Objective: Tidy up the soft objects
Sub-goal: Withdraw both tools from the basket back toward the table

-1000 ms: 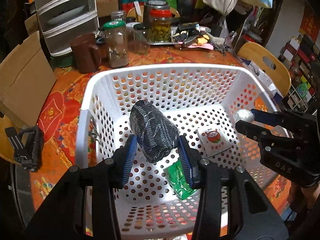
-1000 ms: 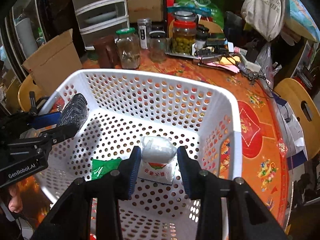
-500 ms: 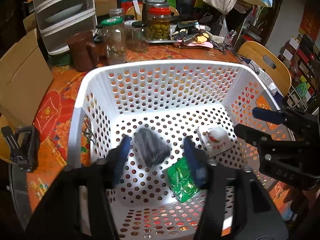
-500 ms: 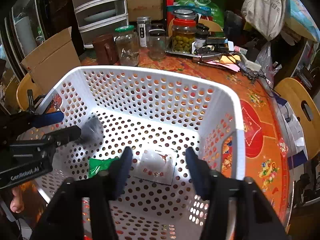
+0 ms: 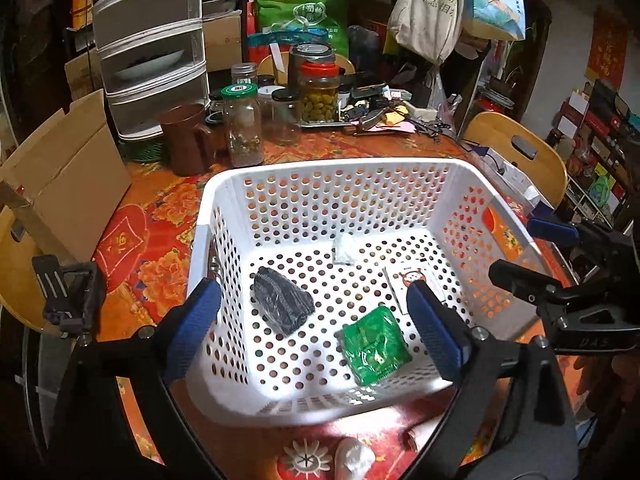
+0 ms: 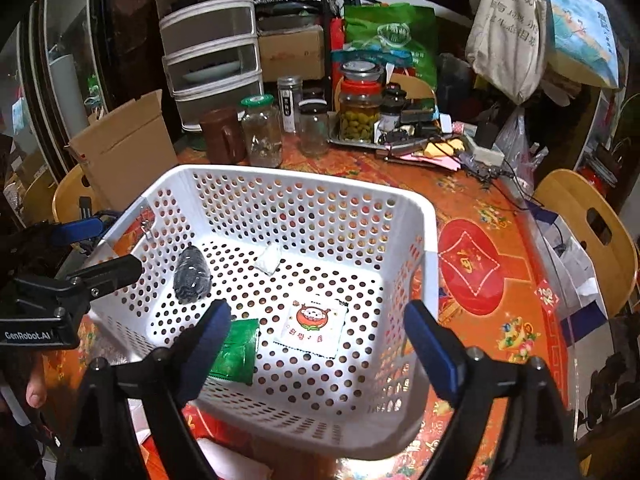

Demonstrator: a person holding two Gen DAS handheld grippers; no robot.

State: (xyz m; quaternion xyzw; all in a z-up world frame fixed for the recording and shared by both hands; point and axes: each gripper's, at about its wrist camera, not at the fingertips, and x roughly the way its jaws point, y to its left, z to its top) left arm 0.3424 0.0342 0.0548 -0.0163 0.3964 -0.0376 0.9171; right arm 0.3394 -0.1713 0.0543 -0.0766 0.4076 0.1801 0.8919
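A white perforated basket [image 5: 332, 166] [image 6: 304, 178] stands on the red patterned table. On its floor lie a dark rolled cloth [image 5: 282, 306] [image 6: 191, 276], a green packet [image 5: 376, 346] [image 6: 236, 350], a white cartoon-printed packet [image 5: 414, 284] [image 6: 314, 326] and a small white pouch [image 5: 344, 248] [image 6: 270, 258]. My left gripper [image 5: 312, 292] [image 6: 116, 244] hovers over the basket's near left side. Its jaws are opening wide with nothing between the pads. My right gripper [image 6: 316, 308] [image 5: 516, 248] hangs over the near right side, its jaws also opening and holding nothing.
A white soft lump [image 5: 354, 460] lies on the table in front of the basket. Glass jars [image 5: 242, 124], a brown mug [image 5: 186, 140] and a cluttered tray [image 6: 400, 138] crowd the table's far side. A cardboard box [image 5: 68, 176] and wooden chairs [image 6: 588, 220] flank it.
The left gripper let go of the dark roll and the right let go of the white packet. Both dropped onto the basket floor. Both grippers spread wide and drew back and up.
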